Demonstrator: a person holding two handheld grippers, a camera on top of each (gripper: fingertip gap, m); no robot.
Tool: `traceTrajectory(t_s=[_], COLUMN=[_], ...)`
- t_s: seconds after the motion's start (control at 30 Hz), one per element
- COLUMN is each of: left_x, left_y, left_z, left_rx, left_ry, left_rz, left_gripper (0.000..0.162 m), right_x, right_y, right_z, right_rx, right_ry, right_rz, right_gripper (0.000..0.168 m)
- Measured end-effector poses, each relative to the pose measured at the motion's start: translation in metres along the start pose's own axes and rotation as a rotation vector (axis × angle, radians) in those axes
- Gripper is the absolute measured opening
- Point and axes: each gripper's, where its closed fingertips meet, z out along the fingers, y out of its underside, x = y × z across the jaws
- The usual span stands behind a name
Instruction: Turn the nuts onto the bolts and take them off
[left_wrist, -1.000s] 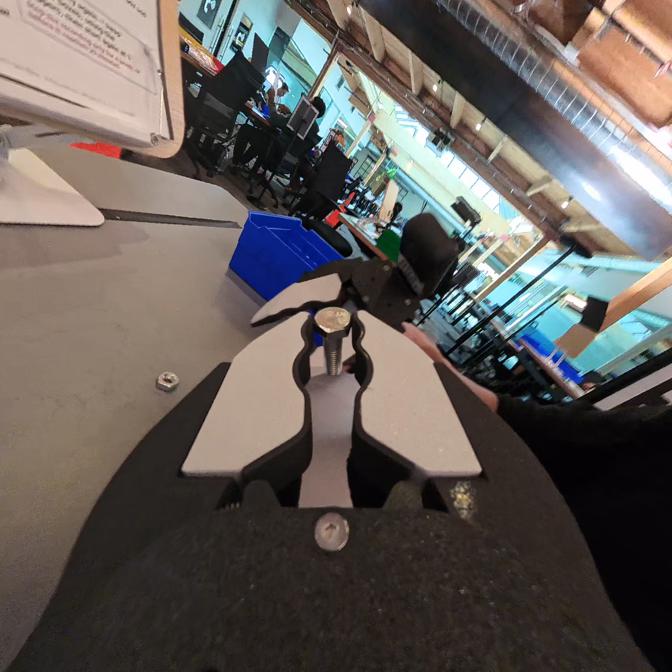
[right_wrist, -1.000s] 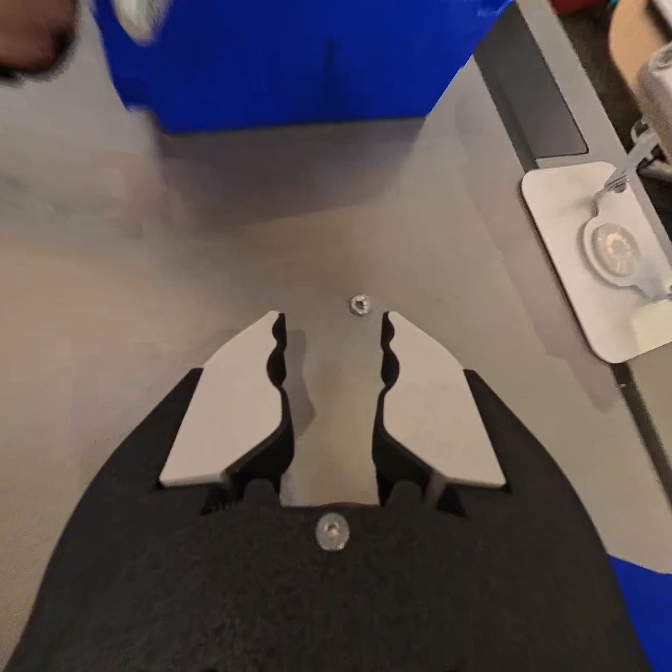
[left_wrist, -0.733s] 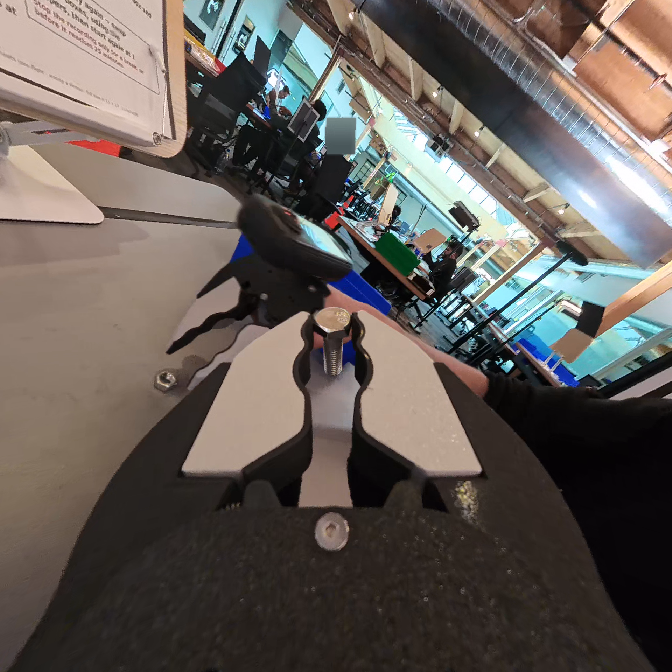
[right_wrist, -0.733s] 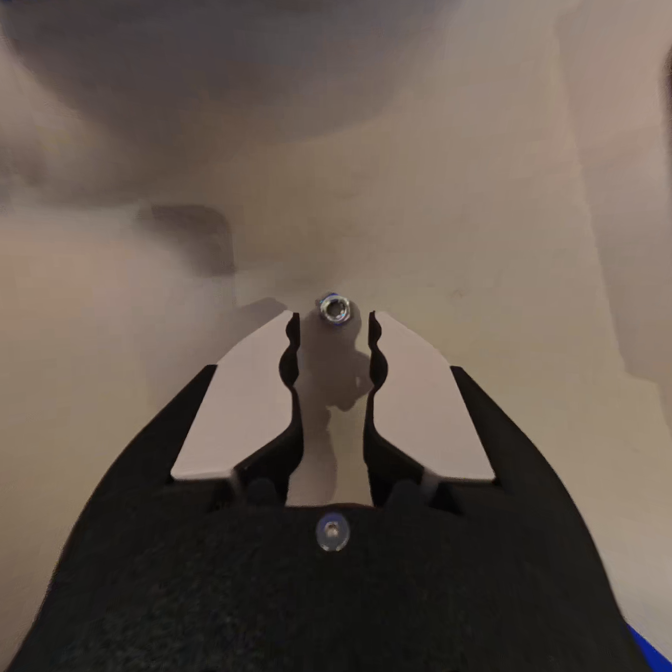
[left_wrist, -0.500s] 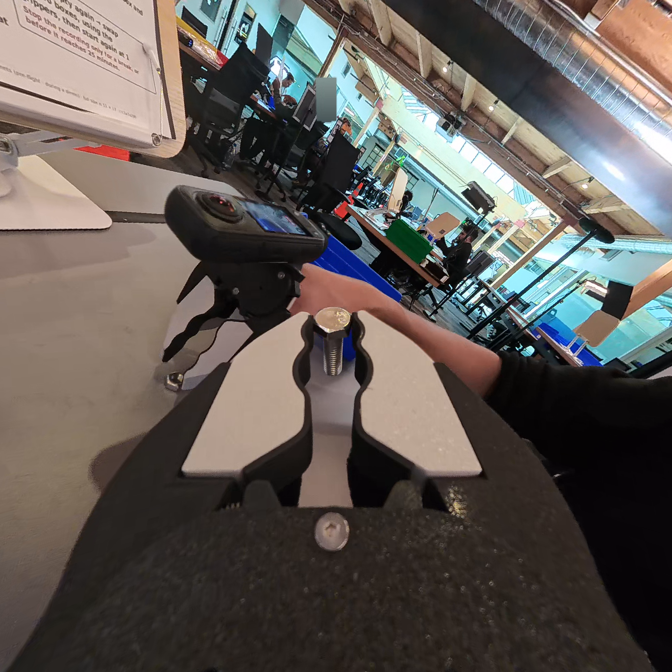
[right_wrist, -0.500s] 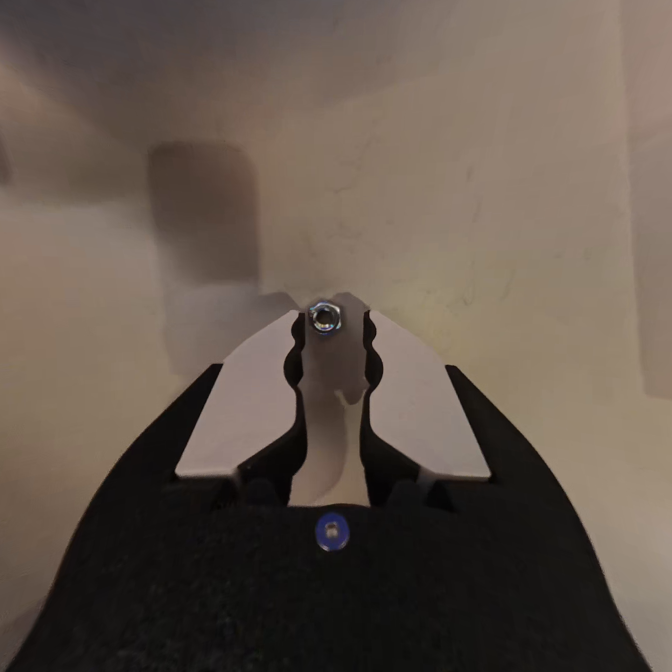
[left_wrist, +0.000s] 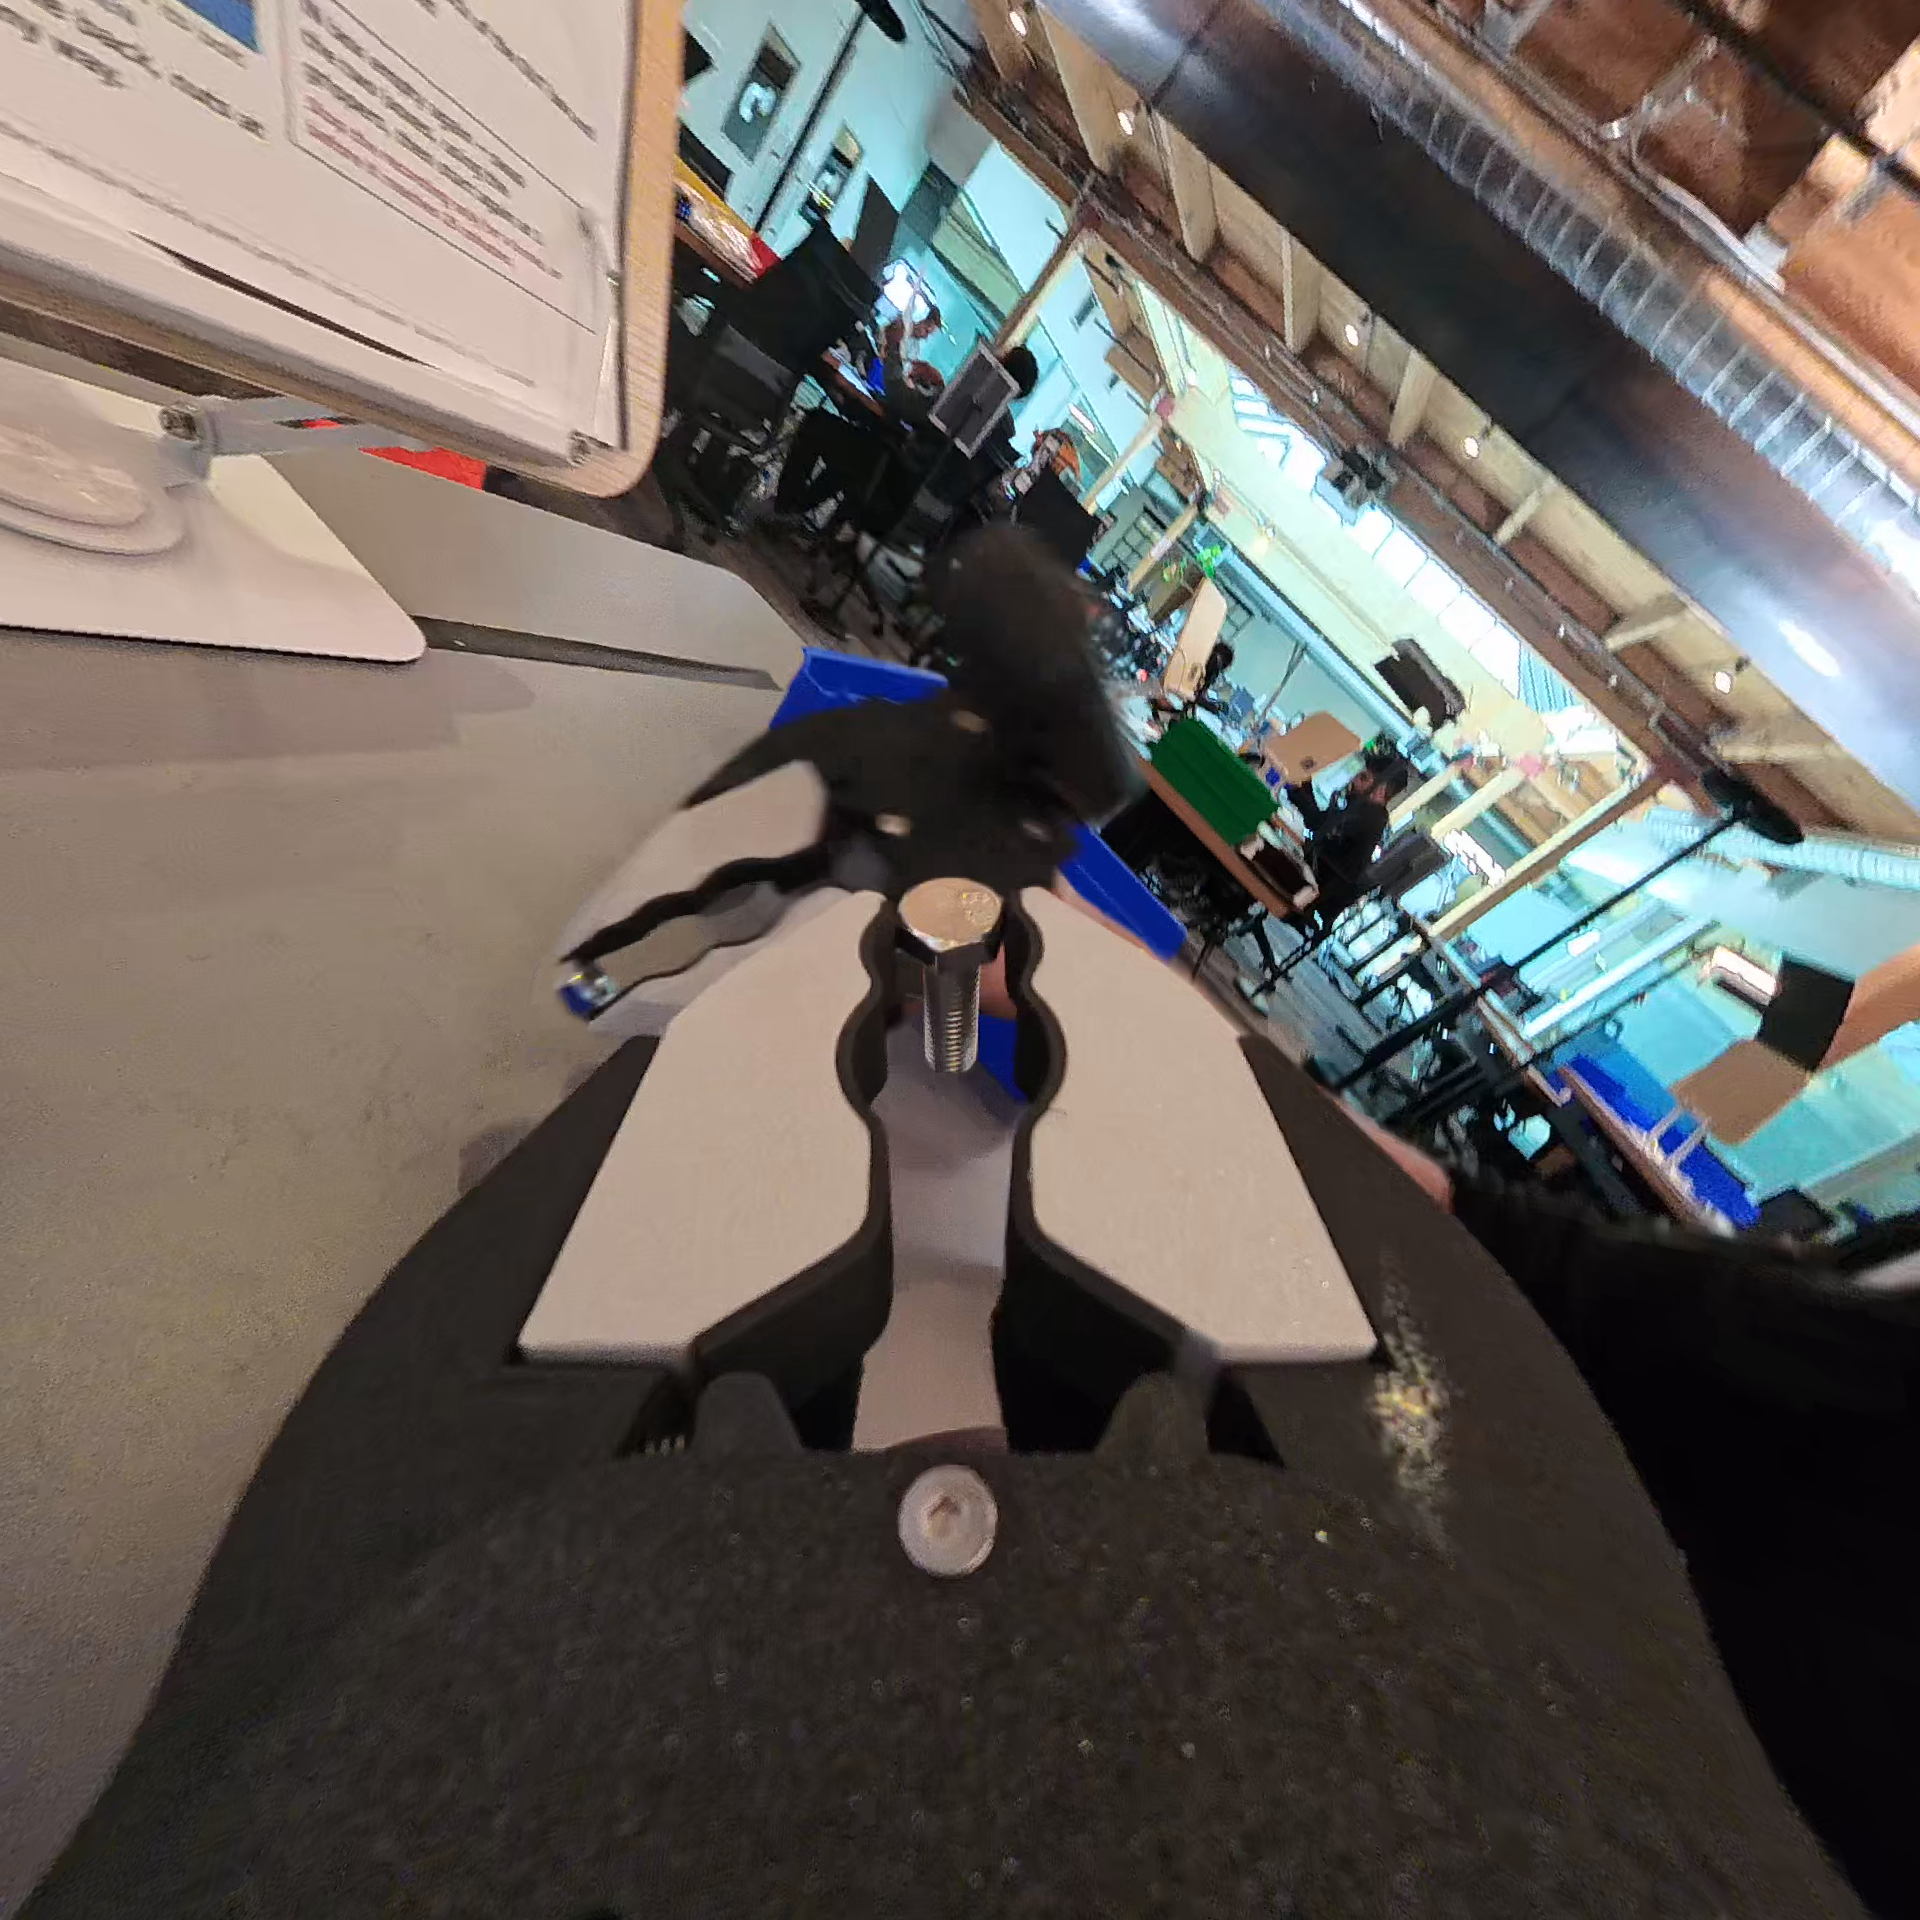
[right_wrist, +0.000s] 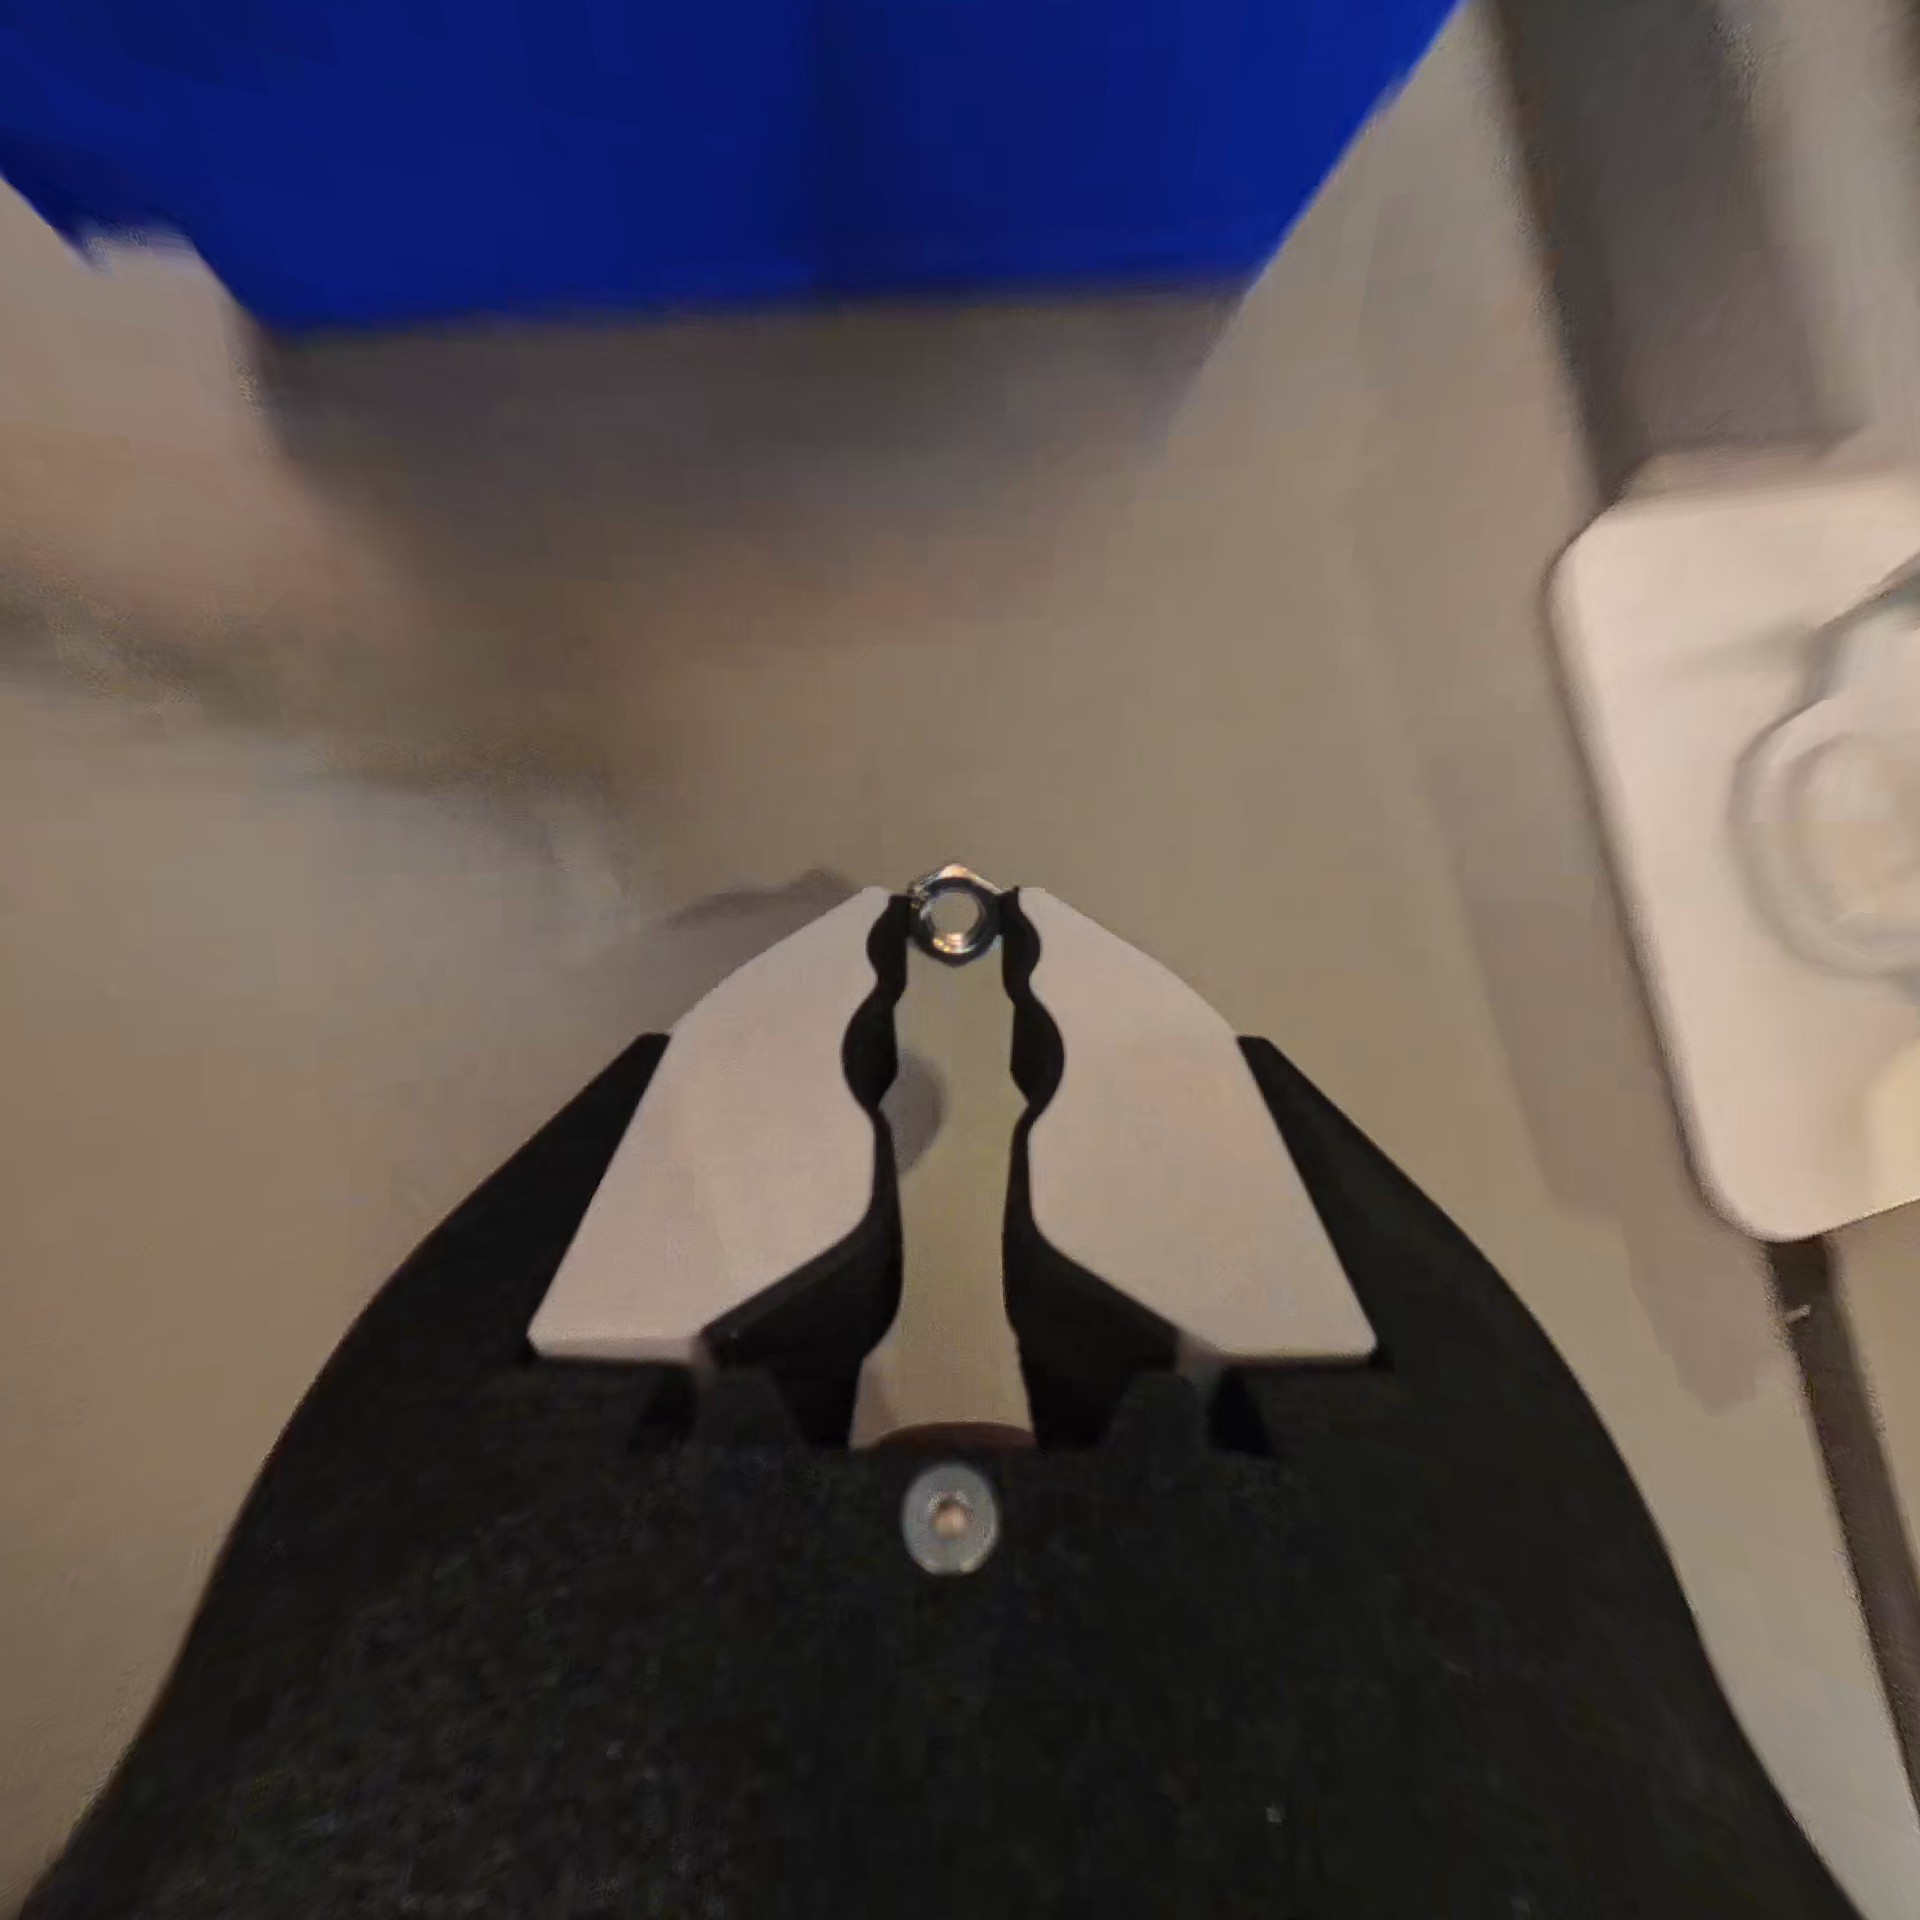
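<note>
A hex bolt (left_wrist: 948, 977) is being held upright by the left gripper (left_wrist: 951, 940), clamped just under its head with the threaded shank pointing down between the fingers. A small hex nut (right_wrist: 952, 925) is being pinched at the very tips of the right gripper (right_wrist: 952, 927), its hole facing the camera — clear of the grey surface (right_wrist: 1299, 727) below. In the left wrist view the right gripper (left_wrist: 592, 971) is being seen blurred, just beyond and to the left of the bolt. A blue bin (right_wrist: 727, 156) is standing behind, and a white stand base (right_wrist: 1683, 883) is lying off to the right.
</note>
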Motion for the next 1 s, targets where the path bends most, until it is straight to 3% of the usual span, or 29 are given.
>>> traceTrajectory(t_s=[0.03,0.17,0.27,0.5,0.8,1.0], left_x=[-0.004,-0.029,-0.034,-0.032,-0.02,-0.008], left_y=[-0.004,-0.02,-0.025,0.006,0.009,0.004], left_z=[0.003,0.018,0.032,0.052,0.057,0.057], left_rx=[0.015,0.08,0.145,0.099,0.078,0.094], left_ry=[-0.017,-0.086,0.009,0.154,0.197,0.258], left_rz=[-0.034,-0.234,-0.464,-0.706,-0.7,-0.704], left_gripper=[0.018,0.018,0.018,0.018,0.018,0.018], right_x=[0.0,-0.022,-0.026,-0.039,-0.03,-0.024], right_y=[-0.015,-0.054,-0.058,-0.047,-0.044,-0.046], right_z=[-0.014,-0.07,-0.094,-0.092,-0.096,-0.108], right_rx=[0.137,0.614,0.781,0.771,0.75,0.896], right_ry=[0.059,0.251,0.453,0.678,0.709,0.62], right_rz=[-0.017,-0.085,-0.126,-0.355,-0.338,-0.146], right_gripper=[0.017,0.017,0.017,0.017,0.017,0.017])
